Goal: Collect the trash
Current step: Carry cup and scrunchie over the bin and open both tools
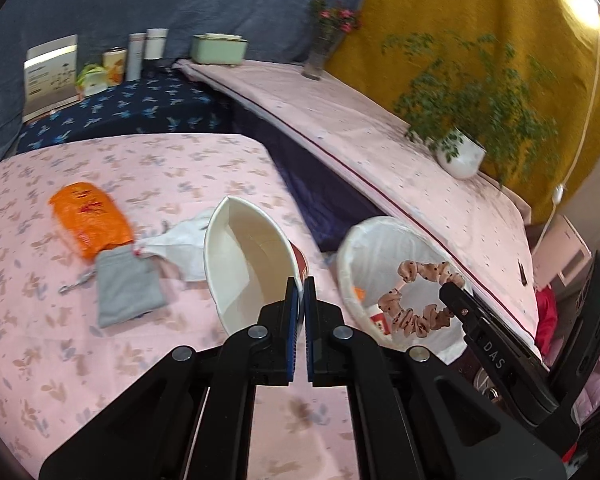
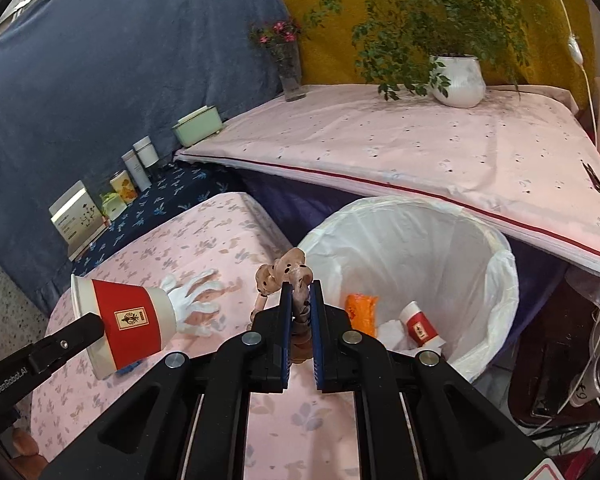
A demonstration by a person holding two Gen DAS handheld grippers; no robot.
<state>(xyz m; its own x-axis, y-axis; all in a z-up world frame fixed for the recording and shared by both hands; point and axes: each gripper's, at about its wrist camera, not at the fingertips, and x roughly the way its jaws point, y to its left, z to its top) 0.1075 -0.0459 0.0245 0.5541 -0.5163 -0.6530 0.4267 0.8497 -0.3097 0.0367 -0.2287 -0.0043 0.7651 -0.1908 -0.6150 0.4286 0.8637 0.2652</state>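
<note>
- The left hand-held gripper (image 1: 302,286) is pinched tight on the rim of a red-and-white paper cup (image 1: 252,268), tipped on its side above the pink flowered worktop (image 1: 100,360).
- The right hand-held gripper (image 2: 300,292) is clamped on a pink dotted scrunchie (image 2: 286,276), held just beside the rim of the white-lined bin (image 2: 420,216).
- In the bin lie an orange wrapper (image 2: 362,312) and a small red-and-white cup (image 2: 418,324).
- On the worktop sit an orange packet (image 1: 88,218), a grey pouch (image 1: 126,288) and a white glove (image 1: 184,244).
</note>
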